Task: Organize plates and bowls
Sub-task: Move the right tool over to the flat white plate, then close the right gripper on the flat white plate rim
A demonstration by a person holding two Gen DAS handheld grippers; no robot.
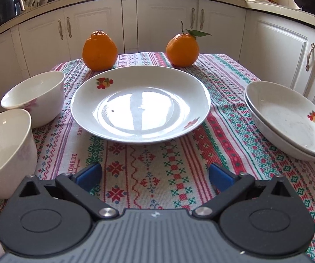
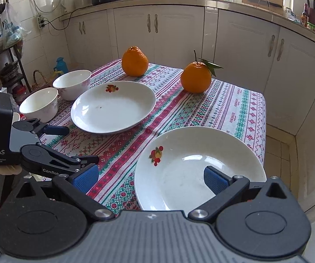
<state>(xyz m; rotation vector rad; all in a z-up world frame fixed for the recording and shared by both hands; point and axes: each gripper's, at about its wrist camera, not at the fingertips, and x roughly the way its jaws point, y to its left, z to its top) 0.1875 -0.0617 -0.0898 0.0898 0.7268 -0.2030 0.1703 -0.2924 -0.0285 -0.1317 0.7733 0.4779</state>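
A white plate with a fruit print (image 1: 139, 105) (image 2: 113, 106) lies flat mid-table. My left gripper (image 1: 155, 175) (image 2: 74, 144) hovers just in front of it, open wide, nothing between its fingers. Left of the plate stand two white bowls, one farther (image 1: 34, 96) (image 2: 72, 83) and one nearer (image 1: 3, 149) (image 2: 40, 104). At the right, two stacked plates (image 1: 289, 120) (image 2: 197, 166) rest by the table's edge. My right gripper (image 2: 150, 178) is open over them: one blue pad (image 2: 215, 179) above the top plate's hollow, the other beyond its rim over the cloth.
Two oranges (image 1: 99, 51) (image 1: 182, 49) sit at the far edge of the table, which is covered by a patterned cloth (image 1: 234, 118) (image 2: 223, 109). White kitchen cabinets (image 1: 164, 22) close in behind and to the right. The table drops off just right of the stack.
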